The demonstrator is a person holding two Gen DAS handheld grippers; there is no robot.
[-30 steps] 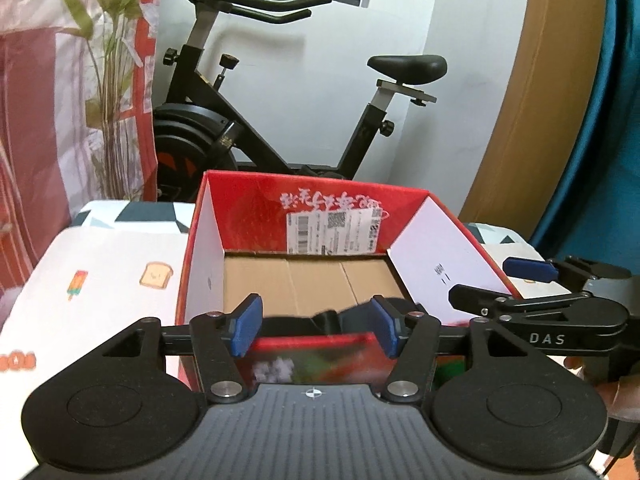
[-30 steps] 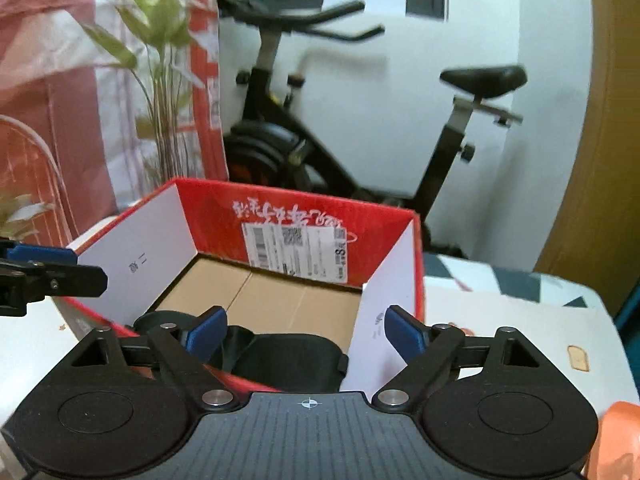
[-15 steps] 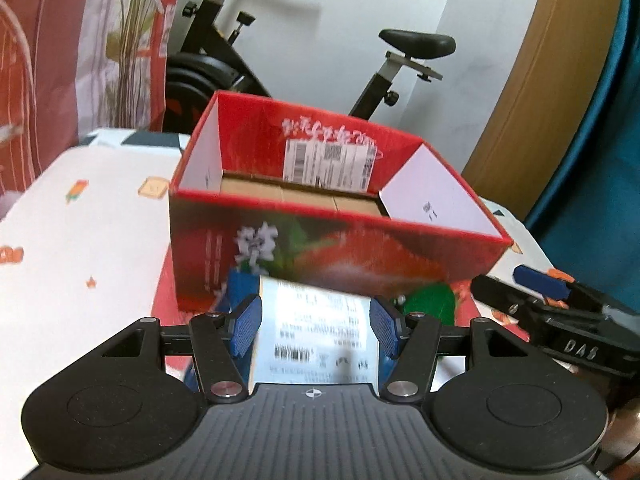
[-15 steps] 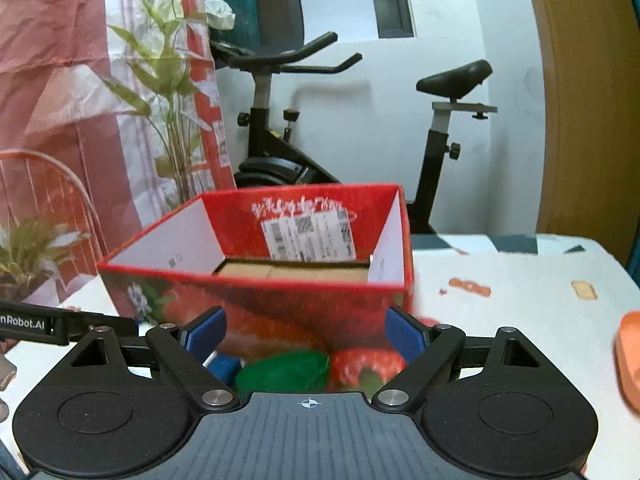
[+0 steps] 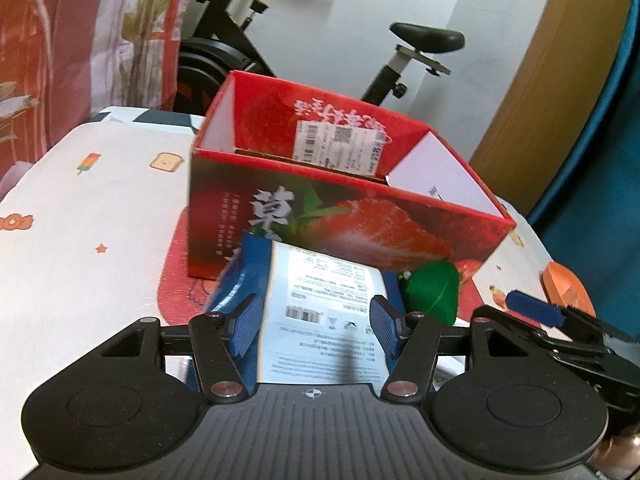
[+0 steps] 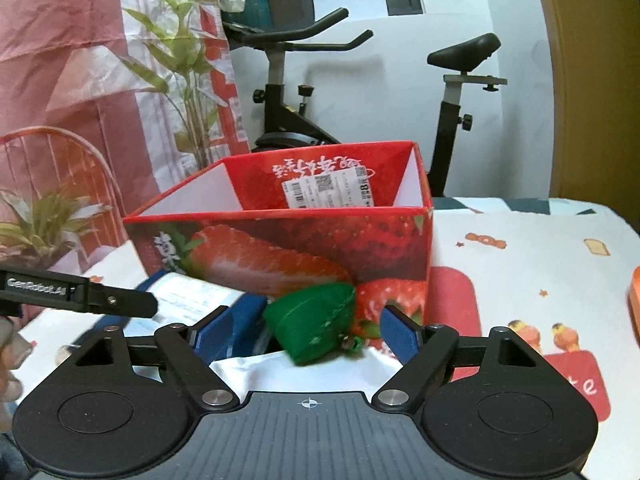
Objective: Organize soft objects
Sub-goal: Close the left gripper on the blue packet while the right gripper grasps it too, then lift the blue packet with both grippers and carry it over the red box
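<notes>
A white table [image 5: 80, 248] with a cloth printed in small toast, popsicle and star motifs is filling the lower part of both views, its far edge running below a black exercise bike [image 6: 288, 92] that is standing against a white wall. A pink and red curtain [image 5: 60, 40] is hanging at the left, a tan wooden panel [image 5: 552, 60] at the right.

An open red cardboard box printed with strawberries [image 5: 340, 216] is sitting toward the table's far edge on a red mat [image 6: 452, 300]; bare cloth is lying open to the box's left and right.

In front of the box's near wall, a blue packet with a white printed label [image 5: 324, 312] is lying flat, and a green soft pouch [image 6: 316, 320] is resting just beside it to the right, possibly touching the box.

The left gripper [image 5: 316, 322] is hovering with its blue pads apart, straddling the packet's label without pressing it. The right gripper [image 6: 306, 330] has just been closing its jaws; the pouch is sitting between them, the pads seemingly not yet on it.
</notes>
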